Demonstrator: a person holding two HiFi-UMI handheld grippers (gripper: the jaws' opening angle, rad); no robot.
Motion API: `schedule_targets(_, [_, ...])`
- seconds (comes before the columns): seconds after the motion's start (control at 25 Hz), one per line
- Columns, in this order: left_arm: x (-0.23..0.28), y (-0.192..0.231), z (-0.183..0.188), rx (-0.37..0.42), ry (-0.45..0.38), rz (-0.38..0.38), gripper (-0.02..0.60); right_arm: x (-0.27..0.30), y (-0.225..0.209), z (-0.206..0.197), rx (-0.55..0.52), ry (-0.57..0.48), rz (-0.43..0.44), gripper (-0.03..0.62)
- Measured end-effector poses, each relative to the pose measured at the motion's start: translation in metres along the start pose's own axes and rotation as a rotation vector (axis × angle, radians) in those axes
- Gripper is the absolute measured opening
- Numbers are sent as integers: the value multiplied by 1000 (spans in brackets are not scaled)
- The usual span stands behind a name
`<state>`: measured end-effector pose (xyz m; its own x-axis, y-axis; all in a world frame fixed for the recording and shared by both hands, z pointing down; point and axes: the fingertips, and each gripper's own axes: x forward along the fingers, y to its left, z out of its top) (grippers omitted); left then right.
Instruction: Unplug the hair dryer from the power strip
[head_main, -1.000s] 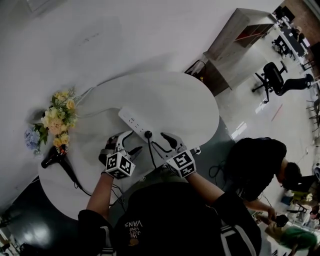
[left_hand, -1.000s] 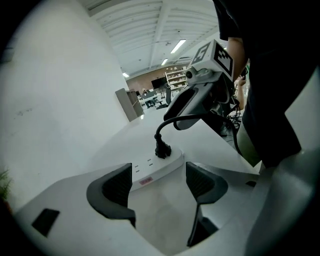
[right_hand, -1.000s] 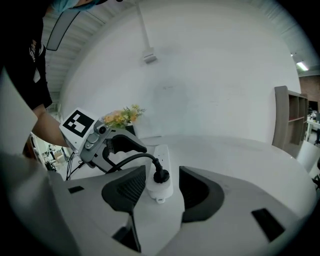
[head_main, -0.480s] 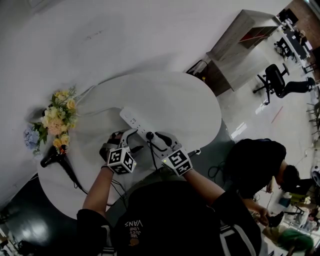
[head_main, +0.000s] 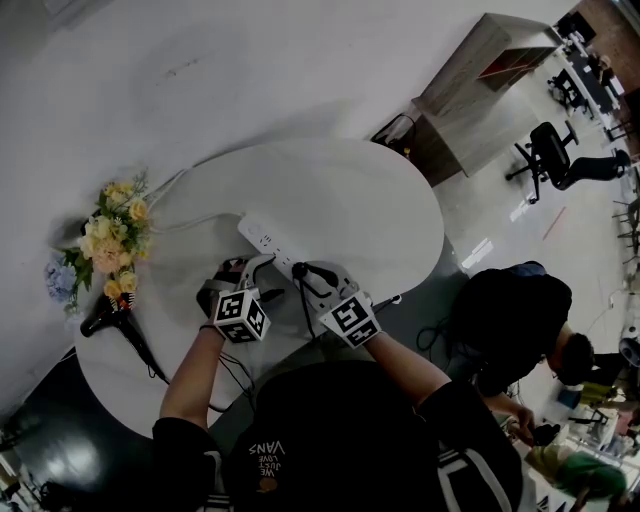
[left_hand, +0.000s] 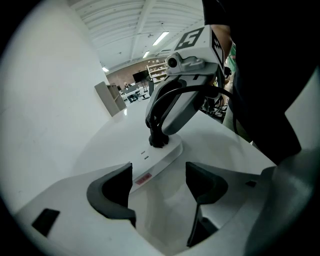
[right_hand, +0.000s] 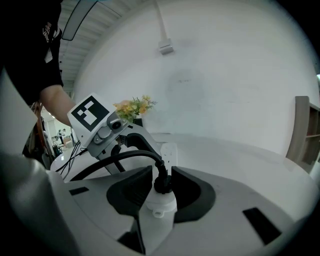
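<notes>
A white power strip (head_main: 262, 240) lies on the white round table (head_main: 350, 200), with a black plug (head_main: 299, 269) standing in its near end. The plug's cord runs off toward the black hair dryer (head_main: 105, 313) at the table's left edge. My right gripper (right_hand: 161, 187) has its jaws closing round the plug (right_hand: 162, 181), and the pads sit against its sides. My left gripper (left_hand: 157, 187) is open, its jaws straddling the strip's (left_hand: 155, 160) other end without pressing on it. In the left gripper view the plug (left_hand: 158, 140) stands under the right gripper.
A bunch of yellow and blue flowers (head_main: 110, 245) lies at the table's left side. A wooden cabinet (head_main: 470, 90), an office chair (head_main: 555, 160) and a crouching person (head_main: 520, 330) are on the floor to the right. Cables hang off the table's near edge.
Both grippers have moved in toward the power strip. The right gripper's jaws have narrowed from wide open to tight round the plug. The left gripper has sunk over the strip.
</notes>
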<state>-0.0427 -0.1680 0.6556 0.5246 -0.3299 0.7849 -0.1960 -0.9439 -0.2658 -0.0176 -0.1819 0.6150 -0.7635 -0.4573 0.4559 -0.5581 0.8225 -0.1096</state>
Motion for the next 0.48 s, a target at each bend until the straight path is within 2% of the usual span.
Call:
schedule_targets(0.28, [1,4,-3,24,3,5,331,5,-2,-5,-25,16,0,118])
schedule_targets(0.48, [1,8,-4,36,13,17,287,8,-3,-5,-46,24,-5,81])
